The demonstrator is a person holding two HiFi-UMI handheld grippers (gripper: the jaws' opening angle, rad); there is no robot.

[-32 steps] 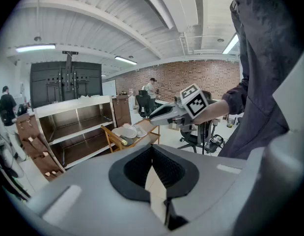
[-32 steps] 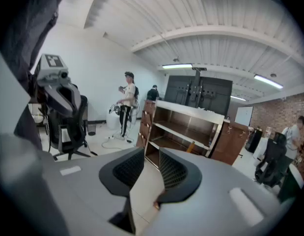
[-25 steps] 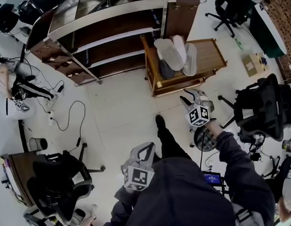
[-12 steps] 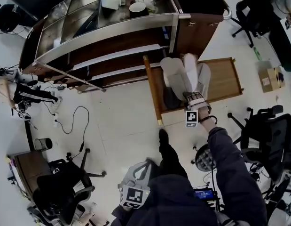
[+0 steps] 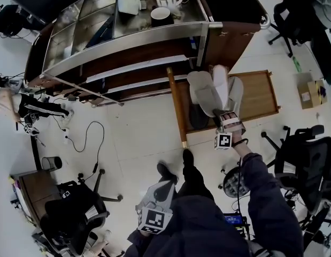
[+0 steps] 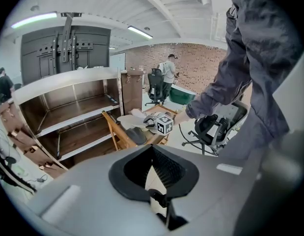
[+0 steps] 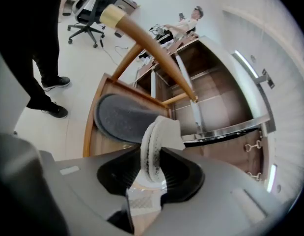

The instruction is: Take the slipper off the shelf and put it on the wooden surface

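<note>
We see the right gripper's (image 7: 152,170) jaws closing on the white ribbed edge of a slipper (image 7: 155,136) that lies on the wooden rack (image 5: 178,107), centre right. The left gripper's (image 6: 152,177) jaws are together and empty. We judge that the lift and placing remain. No writing is legible.

The slipper (image 7: 156,141) between the closing fingers (image 7: 182,181) of the right gripper (image 7: 152,167) is white with a fine ribbed pattern. Just beyond the fingers lies what looks like a dark grey, speckled sole (image 7: 124,119). Around them the wooden rack (image 7: 142,37) is honey-brown. The shelf (image 7: 213,93) farther past the fingers is dark brown with silvery edges, and the gripper's cube (image 5: 223,141) carries black-and-white square markers.
</note>
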